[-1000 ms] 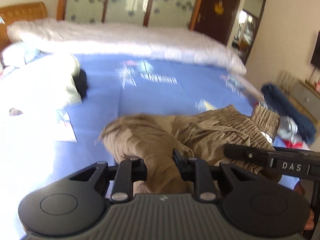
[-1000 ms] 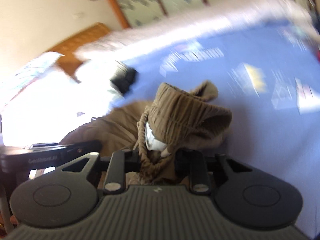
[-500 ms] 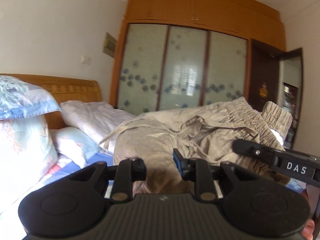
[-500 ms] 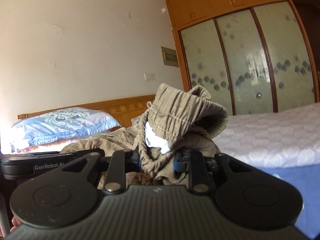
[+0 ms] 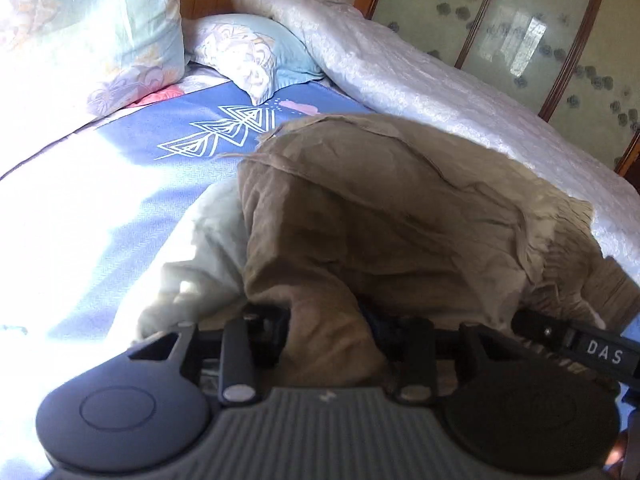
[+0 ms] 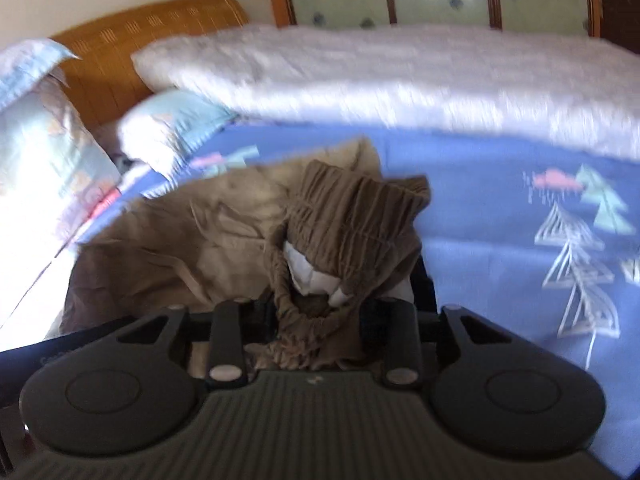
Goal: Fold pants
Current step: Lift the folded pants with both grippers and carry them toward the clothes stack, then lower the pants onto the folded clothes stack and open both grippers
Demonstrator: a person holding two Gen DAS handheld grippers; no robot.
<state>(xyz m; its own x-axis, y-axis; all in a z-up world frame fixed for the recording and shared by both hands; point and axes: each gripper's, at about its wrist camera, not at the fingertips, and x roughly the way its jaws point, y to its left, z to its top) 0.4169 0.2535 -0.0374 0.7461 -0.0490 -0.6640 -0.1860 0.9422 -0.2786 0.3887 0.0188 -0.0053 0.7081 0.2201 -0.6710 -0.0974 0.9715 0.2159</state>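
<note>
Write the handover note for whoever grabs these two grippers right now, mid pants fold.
Left gripper: jaws opening, brown pants fabric between them.
Right gripper: jaws opening, the gathered elastic waistband bunched between them.
Pants: crumpled heap on the blue bedsheet, near the pillows, white quilt behind. Part of the heap lies over a pale garment.
Done: pants brought onto the bed; no neat fold visible.
Left: probably spread them flat, lay leg on leg, then fold.
</note>
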